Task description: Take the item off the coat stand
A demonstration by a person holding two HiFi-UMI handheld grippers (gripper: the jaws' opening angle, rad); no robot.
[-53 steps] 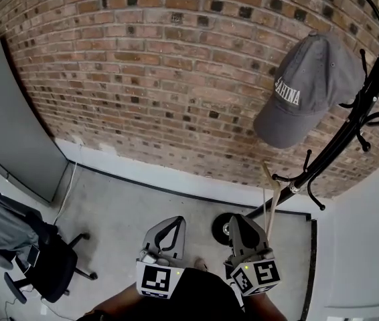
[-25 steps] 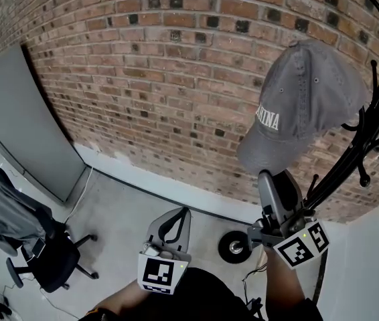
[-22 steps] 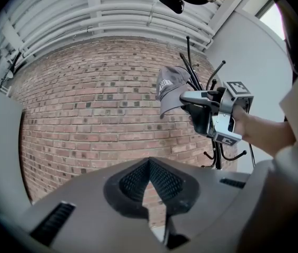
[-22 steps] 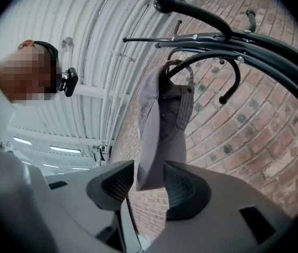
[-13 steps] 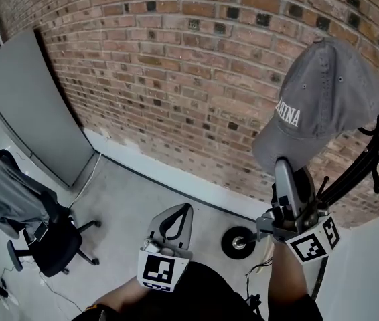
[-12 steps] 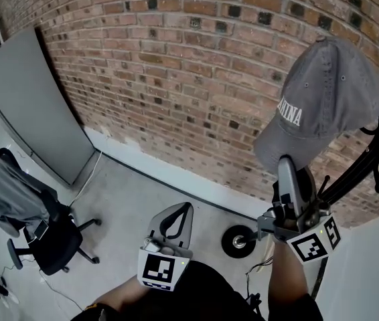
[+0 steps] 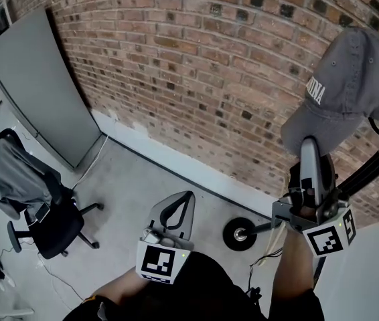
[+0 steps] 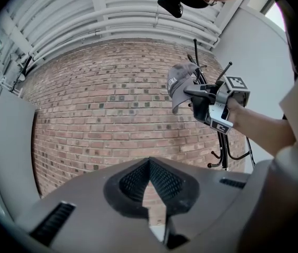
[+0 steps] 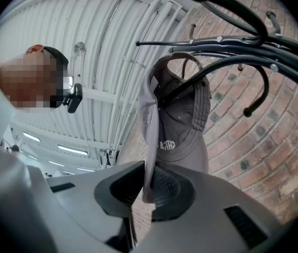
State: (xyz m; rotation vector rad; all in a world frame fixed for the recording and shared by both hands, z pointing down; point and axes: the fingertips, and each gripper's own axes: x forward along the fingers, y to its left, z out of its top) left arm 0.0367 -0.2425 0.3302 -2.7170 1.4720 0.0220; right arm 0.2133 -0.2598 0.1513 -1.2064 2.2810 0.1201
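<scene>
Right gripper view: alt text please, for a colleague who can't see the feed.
The right gripper's jaws, which have just been closing, pinch the brim of a grey cap that hangs on a hook of the black coat stand. Behind are a brick wall and a white ribbed ceiling.

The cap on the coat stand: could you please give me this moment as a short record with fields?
cap: grey, hung on a hook of the coat stand
right gripper: jaws just closed, shut on the cap's brim
left gripper: shut, empty, held low
backdrop: brick wall
stage: cap gripped, not yet lifted off
</scene>
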